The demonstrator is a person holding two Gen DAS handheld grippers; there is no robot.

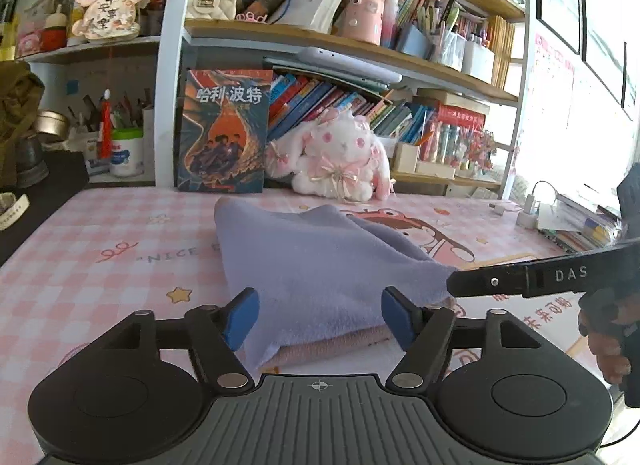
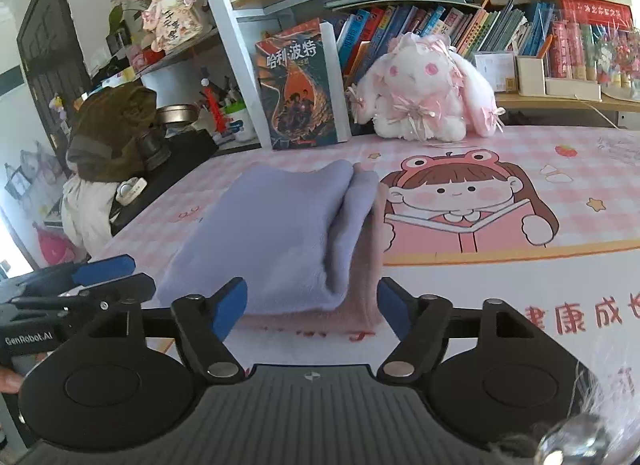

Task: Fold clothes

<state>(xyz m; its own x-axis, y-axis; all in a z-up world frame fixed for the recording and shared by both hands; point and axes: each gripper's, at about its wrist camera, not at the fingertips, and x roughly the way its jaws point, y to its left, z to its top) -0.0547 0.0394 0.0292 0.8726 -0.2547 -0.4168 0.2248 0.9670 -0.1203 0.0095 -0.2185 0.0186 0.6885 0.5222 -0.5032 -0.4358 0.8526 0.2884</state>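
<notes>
Standing book [image 1: 223, 131]: cover reads "哈利·波特". Desk mat [image 1: 100, 265]: "NICE", rest hidden. Right gripper [image 1: 450, 285]: "DAS". Left gripper [image 2: 138, 275]: "GenRobot.AI". Figurine [image 1: 108, 1]: handwritten characters, unclear.

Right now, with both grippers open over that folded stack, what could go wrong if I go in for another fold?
1. The lavender cloth lies on a pink cloth; the right gripper may pinch both layers and drag the lower one.
2. The lavender folds look loose and puffy along the right edge, so a tug from the left gripper could undo them.
3. The plush rabbit and the upright book stand just behind; a wide swing might topple them.
</notes>
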